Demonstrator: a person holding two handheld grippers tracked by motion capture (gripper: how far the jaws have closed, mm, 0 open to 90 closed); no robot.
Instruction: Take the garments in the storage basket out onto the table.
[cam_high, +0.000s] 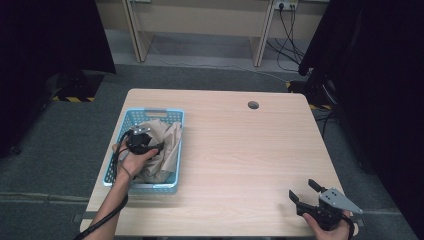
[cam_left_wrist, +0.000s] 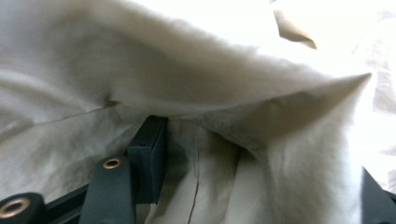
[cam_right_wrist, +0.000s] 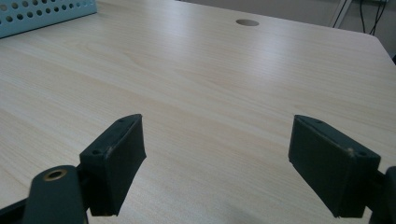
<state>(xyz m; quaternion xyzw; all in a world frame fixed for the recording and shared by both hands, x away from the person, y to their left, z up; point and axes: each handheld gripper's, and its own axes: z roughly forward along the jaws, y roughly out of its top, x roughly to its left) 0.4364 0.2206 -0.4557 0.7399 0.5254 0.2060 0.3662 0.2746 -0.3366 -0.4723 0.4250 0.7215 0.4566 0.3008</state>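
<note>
Nearest, at 5 o'clock on the counter (cam_high: 235, 150): right gripper (cam_high: 306, 192), jaws spread wide, nothing between, bare wood beneath. Further off, at 9 o'clock: left gripper (cam_high: 152, 146) sunk into beige cloth (cam_high: 167, 145), jaws part-closed with a fold of cloth bunched between; firm pinch cannot be told. Cloth crumpled inside blue perforated basket (cam_high: 156, 113) by left edge. Farthest, at 12 o'clock: round cable hole (cam_high: 253, 105).

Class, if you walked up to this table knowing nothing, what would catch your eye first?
The blue basket at the table's left, stuffed with crumpled beige cloth, with the left gripper pushed down into the folds. At the near right corner, the right gripper waits with jaws wide apart over bare wood.
</note>
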